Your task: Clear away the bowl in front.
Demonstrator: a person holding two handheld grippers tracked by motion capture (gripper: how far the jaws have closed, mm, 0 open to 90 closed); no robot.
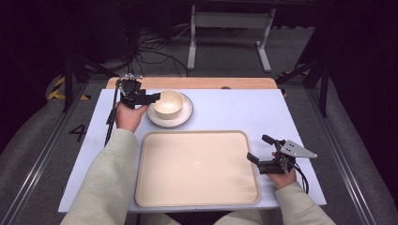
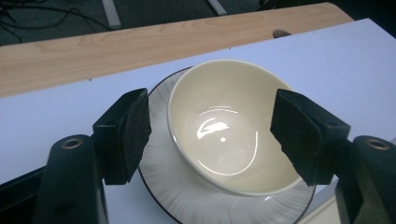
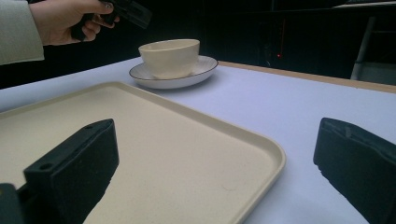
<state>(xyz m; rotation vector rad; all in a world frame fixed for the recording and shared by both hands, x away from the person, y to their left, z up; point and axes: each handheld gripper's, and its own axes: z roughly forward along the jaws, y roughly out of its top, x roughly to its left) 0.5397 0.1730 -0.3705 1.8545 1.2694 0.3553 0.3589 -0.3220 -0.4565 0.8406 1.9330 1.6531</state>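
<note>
- The bowl [image 2: 233,126] sits on a saucer [image 2: 163,186] at the counter's [image 1: 234,110] far left.
- Glazed ceramic: stiff, slippery and breakable; best pinched across the rim.
- The left gripper [image 2: 210,130] straddles the bowl, jaws wide and not gripping; the right gripper [image 3: 215,172] gapes empty.

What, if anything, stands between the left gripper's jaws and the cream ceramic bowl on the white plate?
Nothing visible. In the left gripper view, the left gripper has its jaws open on either side of the cream ceramic bowl, which sits on the white dark-rimmed plate; the pads are not yet pressing on it.
</note>
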